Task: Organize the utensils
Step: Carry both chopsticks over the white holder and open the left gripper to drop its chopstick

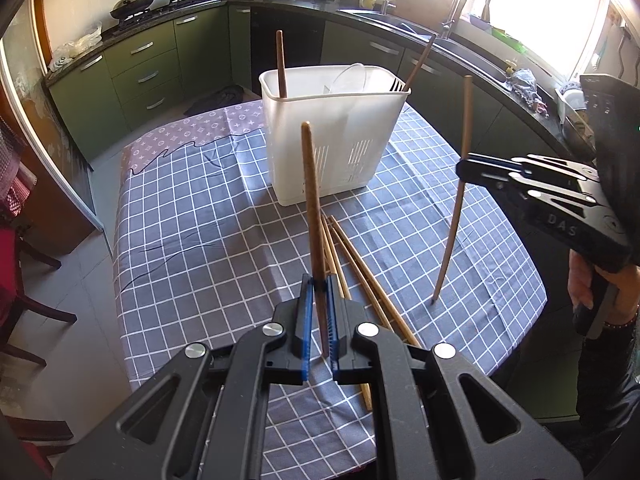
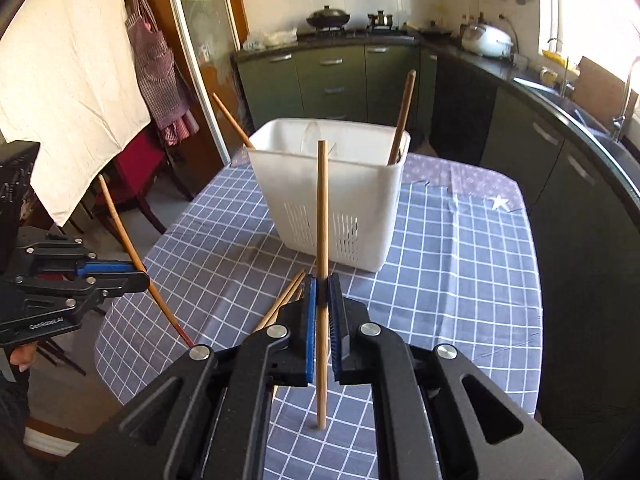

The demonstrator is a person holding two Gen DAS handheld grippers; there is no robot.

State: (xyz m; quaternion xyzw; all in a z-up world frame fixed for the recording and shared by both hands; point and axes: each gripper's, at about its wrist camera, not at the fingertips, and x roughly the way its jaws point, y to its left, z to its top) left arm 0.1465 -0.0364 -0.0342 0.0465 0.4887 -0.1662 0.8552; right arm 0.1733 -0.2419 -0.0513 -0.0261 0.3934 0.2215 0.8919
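Left wrist view shows the left gripper (image 1: 319, 284) pinching a dark chopstick (image 1: 311, 200) upright between its blue pads, while the right gripper (image 1: 466, 168) clamps a lighter chopstick (image 1: 456, 216) whose lower tip stands on the checked tablecloth (image 1: 192, 216) toward the table's right edge. The white utensil holder (image 1: 332, 136) sits near the middle of the table, toward its far end, and already holds two chopsticks leaning at opposite ends, a fork and what looks like a clear utensil. Several loose chopsticks (image 1: 360, 264) lie on the cloth between the holder and the near edge. By my reading the sorting is partly done: the two held sticks must go into the holder, then the loose ones.
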